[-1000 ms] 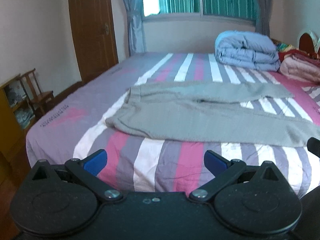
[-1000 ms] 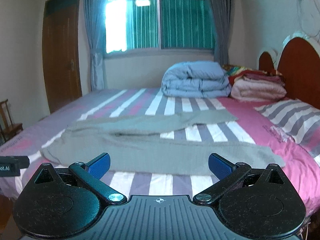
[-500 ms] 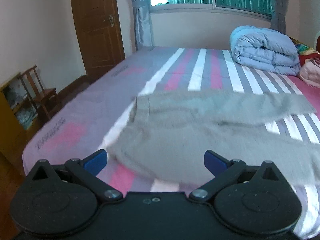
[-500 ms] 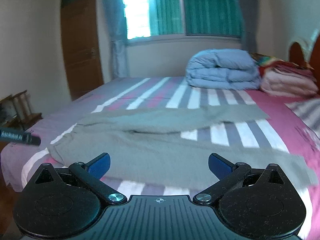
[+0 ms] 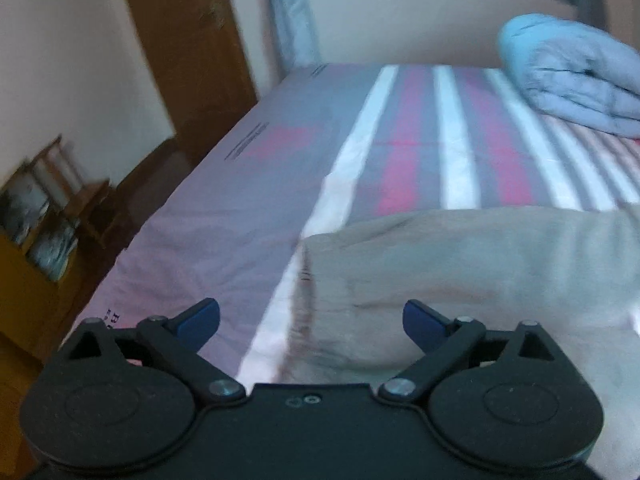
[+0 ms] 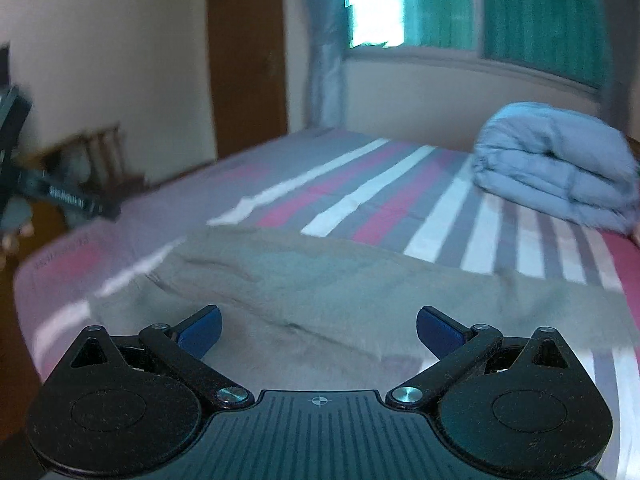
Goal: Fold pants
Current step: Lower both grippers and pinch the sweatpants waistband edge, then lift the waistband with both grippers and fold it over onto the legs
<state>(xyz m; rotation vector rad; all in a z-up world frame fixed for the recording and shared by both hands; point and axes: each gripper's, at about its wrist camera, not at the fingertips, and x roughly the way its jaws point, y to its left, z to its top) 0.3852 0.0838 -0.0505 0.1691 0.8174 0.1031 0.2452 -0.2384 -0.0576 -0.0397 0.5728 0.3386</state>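
Grey-beige pants lie spread flat on a striped bed, waistband toward the left. My left gripper is open and empty, just above the waistband's left edge. In the right wrist view the pants fill the middle, legs running off right. My right gripper is open and empty, low over the upper part of the pants. The left gripper's body shows at that view's left edge.
A folded blue quilt sits at the far right of the bed. A wooden door, a small wooden chair and a yellow cabinet stand left of the bed. A curtained window is behind.
Both grippers have moved forward and down toward the waist end of the pants, which now fill the lower view. Both stay open. The pants have not moved.
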